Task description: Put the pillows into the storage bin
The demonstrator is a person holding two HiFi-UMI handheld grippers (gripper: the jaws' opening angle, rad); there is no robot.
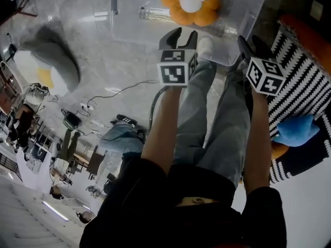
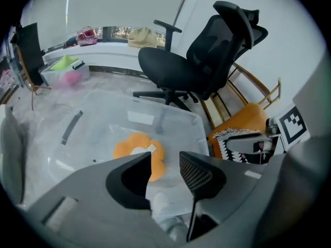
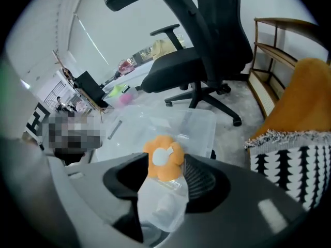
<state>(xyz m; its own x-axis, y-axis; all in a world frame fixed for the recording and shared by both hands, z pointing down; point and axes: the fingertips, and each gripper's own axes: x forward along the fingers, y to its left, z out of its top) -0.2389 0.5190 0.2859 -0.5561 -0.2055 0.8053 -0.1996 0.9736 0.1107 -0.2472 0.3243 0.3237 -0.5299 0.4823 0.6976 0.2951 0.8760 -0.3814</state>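
Left hand-held gripper [image 1: 181, 34] and right hand-held gripper [image 1: 252, 46]: jaws apart, both empty, poised at the bin [image 1: 129, 19] rim; flower pillow [image 1: 190, 3] lies inside, so seemingly free for striped pillow [image 1: 300, 81] outside, right.

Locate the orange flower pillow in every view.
Head view: flower pillow top centre, inside the storage bin.
Left gripper view: flower pillow lower centre, left of middle.
Right gripper view: flower pillow just below centre.
Shared landmark: the clear storage bin holding it.
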